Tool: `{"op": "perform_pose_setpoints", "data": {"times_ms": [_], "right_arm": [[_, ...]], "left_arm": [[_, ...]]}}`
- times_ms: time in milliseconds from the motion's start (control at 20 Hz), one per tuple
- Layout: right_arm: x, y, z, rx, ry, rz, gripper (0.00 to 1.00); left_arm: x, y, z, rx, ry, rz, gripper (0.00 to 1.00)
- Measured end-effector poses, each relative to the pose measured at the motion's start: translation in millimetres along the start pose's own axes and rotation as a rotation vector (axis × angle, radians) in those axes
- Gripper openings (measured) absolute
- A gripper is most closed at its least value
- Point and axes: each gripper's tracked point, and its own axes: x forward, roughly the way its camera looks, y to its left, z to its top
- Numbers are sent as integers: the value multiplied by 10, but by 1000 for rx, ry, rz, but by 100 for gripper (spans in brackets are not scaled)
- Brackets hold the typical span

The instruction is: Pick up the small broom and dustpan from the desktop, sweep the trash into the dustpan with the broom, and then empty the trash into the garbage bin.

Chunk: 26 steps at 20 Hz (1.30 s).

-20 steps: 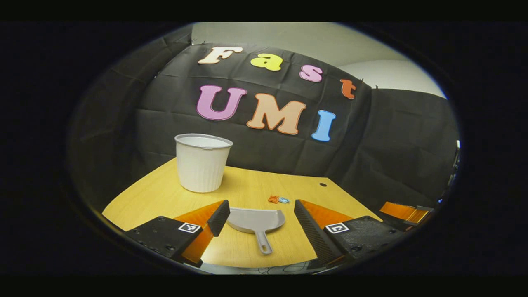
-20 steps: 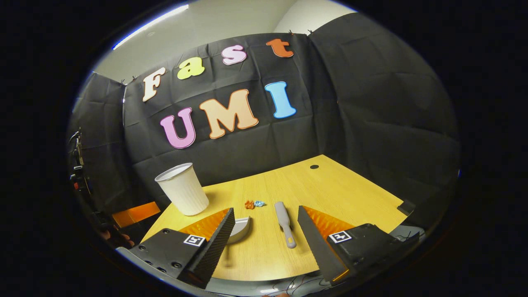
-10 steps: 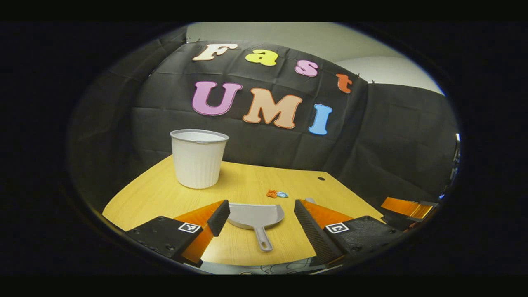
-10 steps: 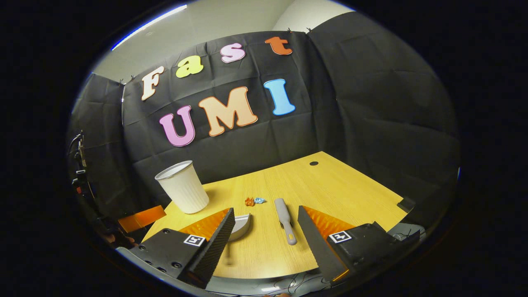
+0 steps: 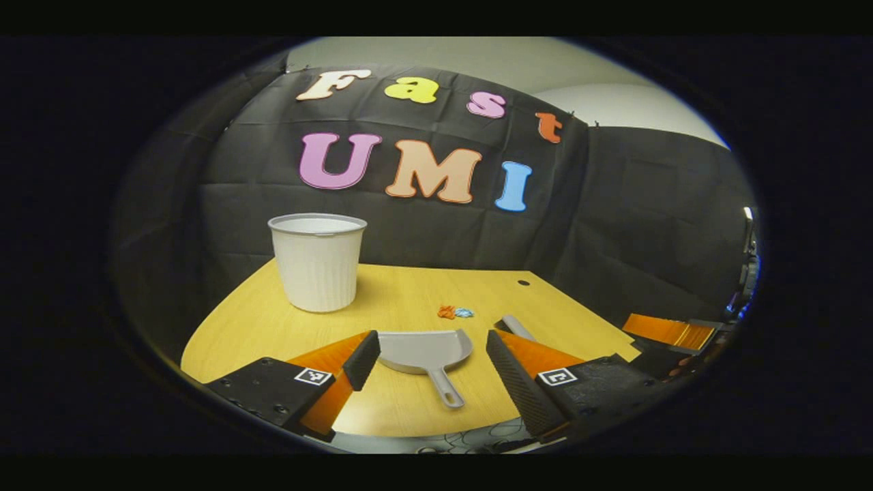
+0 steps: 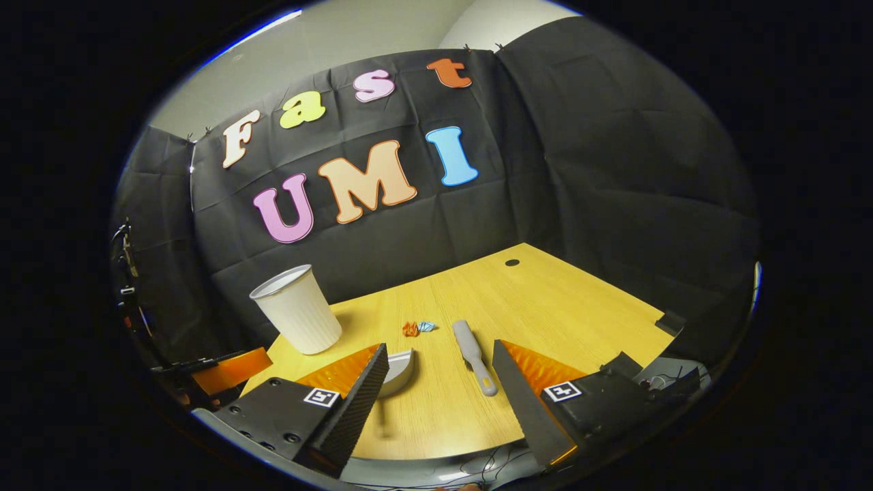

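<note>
The white ribbed garbage bin (image 5: 317, 262) stands upright on the far left of the tabletop (image 5: 409, 409); its inside is hidden, so what it holds cannot be told; in the right gripper view the bin (image 6: 296, 310) leans with the lens and sits well left of everything else. The grey dustpan (image 5: 424, 349) lies flat on the near part of the tabletop, its pan toward the far side and its handle toward the near edge; the pan looks bare. Just beyond its far right corner lies the trash (image 5: 455, 312), a small orange scrap touching a small blue one; in the right gripper view the trash (image 6: 417, 328) sits between the dustpan (image 6: 399, 368) and the small broom (image 6: 475, 355). The broom, grey with a rounded handle end, lies flat to the right of the trash, its handle pointing near; a dark round hole (image 6: 512, 262) marks the far tabletop.

The left tool (image 5: 431, 356) hangs above the near edge with its fingers spread wide on either side of the dustpan, touching nothing; the right tool (image 6: 436, 382) is likewise spread wide and empty, the broom's handle lying between its fingers but clear of both; nothing blocks either path.
</note>
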Motion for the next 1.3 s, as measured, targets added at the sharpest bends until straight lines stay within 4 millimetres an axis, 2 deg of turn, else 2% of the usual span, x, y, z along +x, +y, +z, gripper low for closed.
{"op": "perform_pose_setpoints", "data": {"times_ms": [400, 900, 1100, 1300], "right_arm": [[-1, 82, -106, -12, 45, 11, 92], [156, -96, -61, -59, 95, 61, 92], [478, -313, -119, -107, 175, 89, 92], [919, -489, -287, -140, 272, 122, 92]], "left_arm": [[-104, 68, -116, -15, 23, 5, 94], [-31, -53, -224, -19, 50, 71, 94], [128, -198, -366, -38, 105, 112, 94], [407, -319, -640, -12, 200, 143, 92]]}}
